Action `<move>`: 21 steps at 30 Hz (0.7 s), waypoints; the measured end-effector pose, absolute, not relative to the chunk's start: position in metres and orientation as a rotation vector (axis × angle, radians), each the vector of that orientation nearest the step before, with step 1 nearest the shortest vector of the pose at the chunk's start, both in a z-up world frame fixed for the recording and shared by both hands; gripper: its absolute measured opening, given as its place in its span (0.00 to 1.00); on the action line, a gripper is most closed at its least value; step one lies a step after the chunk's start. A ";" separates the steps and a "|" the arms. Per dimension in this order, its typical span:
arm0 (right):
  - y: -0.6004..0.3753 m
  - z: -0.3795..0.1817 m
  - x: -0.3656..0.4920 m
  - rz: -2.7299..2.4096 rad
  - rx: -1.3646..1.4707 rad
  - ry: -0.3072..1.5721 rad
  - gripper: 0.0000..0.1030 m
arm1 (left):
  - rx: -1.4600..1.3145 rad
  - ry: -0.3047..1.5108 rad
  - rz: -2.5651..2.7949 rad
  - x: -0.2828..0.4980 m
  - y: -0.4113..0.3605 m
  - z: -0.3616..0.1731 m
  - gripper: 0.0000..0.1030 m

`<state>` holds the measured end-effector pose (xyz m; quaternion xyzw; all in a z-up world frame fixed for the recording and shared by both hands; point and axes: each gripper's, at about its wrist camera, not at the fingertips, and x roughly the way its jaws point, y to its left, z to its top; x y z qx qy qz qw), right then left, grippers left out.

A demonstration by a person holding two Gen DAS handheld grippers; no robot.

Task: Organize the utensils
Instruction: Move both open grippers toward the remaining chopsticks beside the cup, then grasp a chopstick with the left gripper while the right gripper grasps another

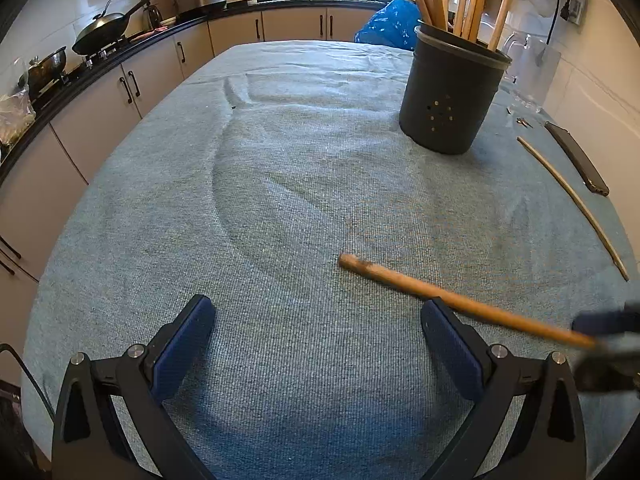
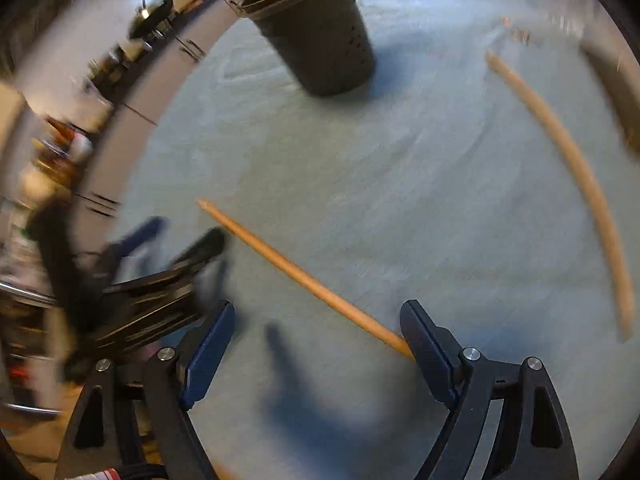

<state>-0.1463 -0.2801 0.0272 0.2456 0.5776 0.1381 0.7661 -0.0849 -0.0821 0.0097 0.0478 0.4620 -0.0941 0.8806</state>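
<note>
An orange-brown chopstick [image 1: 440,292] [image 2: 304,276] lies slanted on the blue-grey cloth [image 1: 280,184]. My left gripper [image 1: 318,332] stands open just left of it, with only cloth between its fingers. My right gripper [image 2: 318,344] is open too; the chopstick's near end runs behind its right finger [image 2: 424,344], and no pad presses on it. A black holder [image 1: 452,96] [image 2: 320,40] with several wooden chopsticks stands upright further back. A second, paler chopstick [image 1: 572,200] [image 2: 580,176] lies along the cloth's right side. Each wrist view catches the other gripper, blurred, at its edge.
A flat black phone-like object [image 1: 576,156] lies near the table's right edge, with a glass jug [image 1: 528,68] behind it. A blue bag [image 1: 392,24] sits past the table's far end. To the left runs a kitchen counter [image 1: 120,52] with a wok and pots.
</note>
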 end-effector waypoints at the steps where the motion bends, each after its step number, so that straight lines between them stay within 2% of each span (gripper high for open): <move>1: -0.283 0.025 -0.150 0.338 0.585 1.250 0.86 | 0.099 0.963 -0.197 -0.085 -0.082 0.010 1.00; 5: -0.282 0.005 -0.170 0.542 0.846 1.239 0.86 | 0.109 0.966 -0.197 -0.083 -0.085 0.010 1.00; 11: -0.282 0.024 -0.192 0.541 0.776 1.121 0.84 | 0.016 1.001 -0.290 -0.076 -0.092 0.017 1.00; 16: -0.317 0.055 -0.183 0.137 0.381 1.036 0.84 | -0.008 1.056 -0.378 -0.069 -0.124 0.019 0.98; 21: -0.348 0.045 -0.154 -0.129 0.140 1.045 0.83 | 0.099 1.061 -0.407 -0.076 -0.160 0.019 0.80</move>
